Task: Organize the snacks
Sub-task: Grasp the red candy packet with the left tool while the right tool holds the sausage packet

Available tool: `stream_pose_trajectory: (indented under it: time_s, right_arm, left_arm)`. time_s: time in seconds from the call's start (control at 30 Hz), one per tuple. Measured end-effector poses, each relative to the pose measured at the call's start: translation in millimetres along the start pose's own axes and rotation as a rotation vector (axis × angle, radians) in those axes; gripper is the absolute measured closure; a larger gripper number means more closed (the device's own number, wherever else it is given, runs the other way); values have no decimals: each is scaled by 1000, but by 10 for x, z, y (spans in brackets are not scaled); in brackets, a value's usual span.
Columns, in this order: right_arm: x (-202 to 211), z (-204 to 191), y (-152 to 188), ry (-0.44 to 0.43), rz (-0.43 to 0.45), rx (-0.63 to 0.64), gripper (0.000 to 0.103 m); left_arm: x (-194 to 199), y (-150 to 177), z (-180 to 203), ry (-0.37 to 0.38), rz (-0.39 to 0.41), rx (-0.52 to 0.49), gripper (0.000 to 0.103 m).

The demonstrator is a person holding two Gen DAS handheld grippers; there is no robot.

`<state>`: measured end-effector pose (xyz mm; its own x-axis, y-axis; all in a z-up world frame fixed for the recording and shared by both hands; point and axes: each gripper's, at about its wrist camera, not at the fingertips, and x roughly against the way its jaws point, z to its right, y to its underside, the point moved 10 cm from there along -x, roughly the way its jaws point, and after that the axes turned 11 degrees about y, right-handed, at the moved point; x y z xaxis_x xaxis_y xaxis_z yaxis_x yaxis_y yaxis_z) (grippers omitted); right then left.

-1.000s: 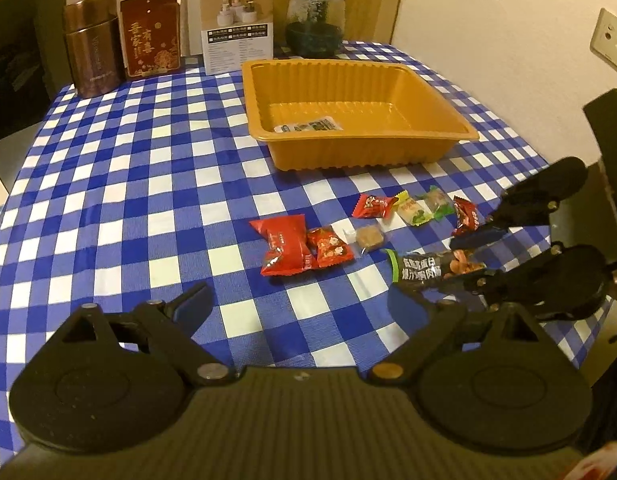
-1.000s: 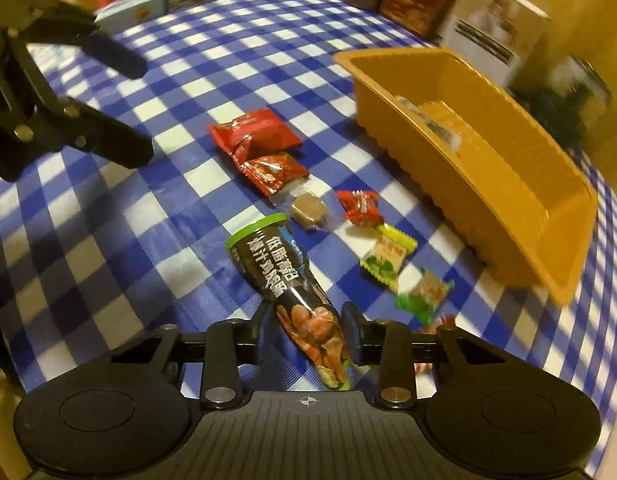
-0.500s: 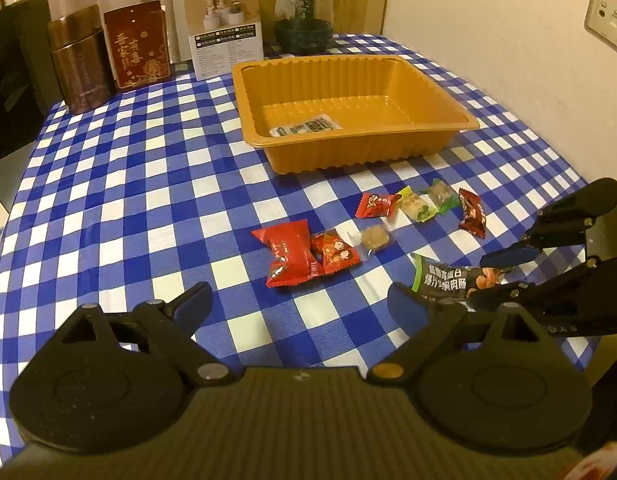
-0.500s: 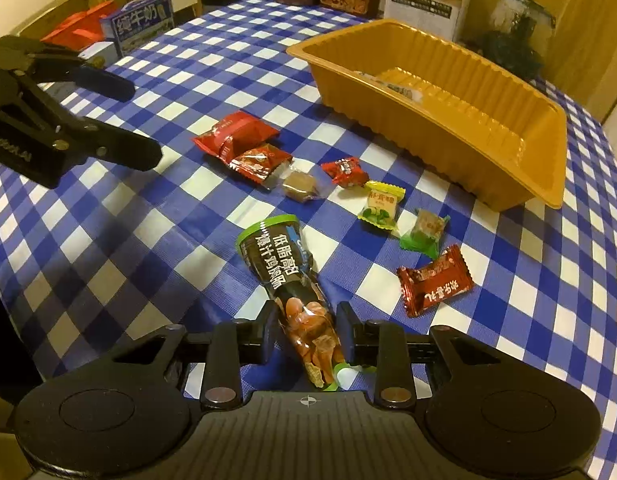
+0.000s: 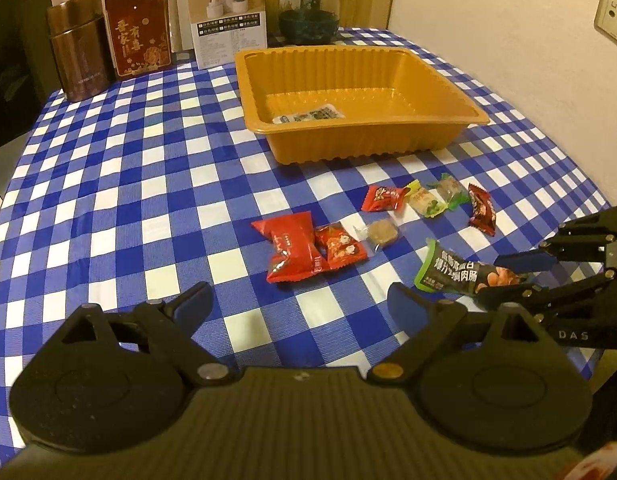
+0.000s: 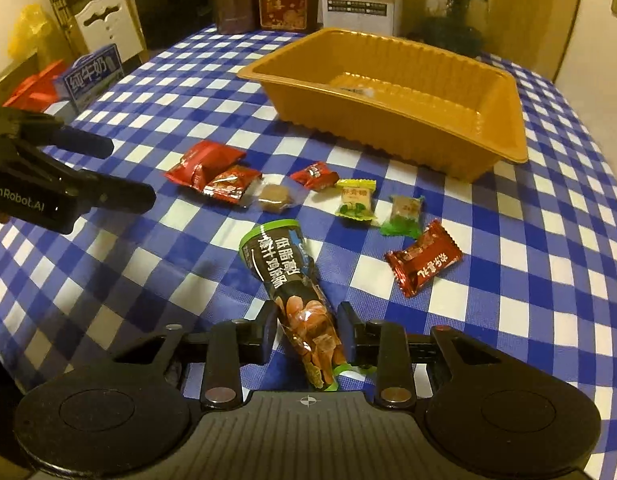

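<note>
My right gripper is shut on a black-and-green snack packet and holds it just above the checked cloth; the packet also shows in the left wrist view. My left gripper is open and empty, hovering near the front of the table. Several small snacks lie in a loose row: a big red packet, a smaller red one, a brown candy, a red candy, a yellow-green candy, a green candy and a dark red packet. The orange tray stands behind them with one flat wrapper inside.
At the back stand a brown tin, a red box, a white carton and a glass jar. A milk carton sits off the left edge. A wall runs along the right.
The right gripper has pulled back toward the table's front edge with the black packet in it. The left gripper has drawn back a little, still open.
</note>
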<state>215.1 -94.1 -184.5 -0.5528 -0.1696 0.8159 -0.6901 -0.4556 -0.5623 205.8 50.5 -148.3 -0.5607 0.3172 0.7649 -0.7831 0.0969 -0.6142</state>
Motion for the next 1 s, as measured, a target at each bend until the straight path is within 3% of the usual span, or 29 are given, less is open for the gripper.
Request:
stream_pose_trajectory:
  time_s: [0.23, 0.33, 0.5, 0.6, 0.77, 1.0]
  right_arm:
    - [-88, -59, 5, -8, 16, 110, 68]
    - [-77, -57, 17, -13, 27, 68, 69]
    - [56, 52, -43, -19, 117, -78, 69]
    - [91, 161, -84, 13, 155, -143, 69]
    - [70, 258, -115, 42, 169, -182, 69]
    - [64, 315, -119, 42, 170, -210, 69]
  left_arm:
    - [-38, 2, -44, 3, -3, 9, 10]
    - [-69, -14, -58, 1, -2, 11, 10]
    - [-149, -100, -122, -16, 23, 32, 12]
    - [-229, -168, -181, -26, 41, 66, 20]
    - [-360, -283, -239, -50, 63, 85, 46]
    - [-587, -293, -233, -65, 20, 48, 48]
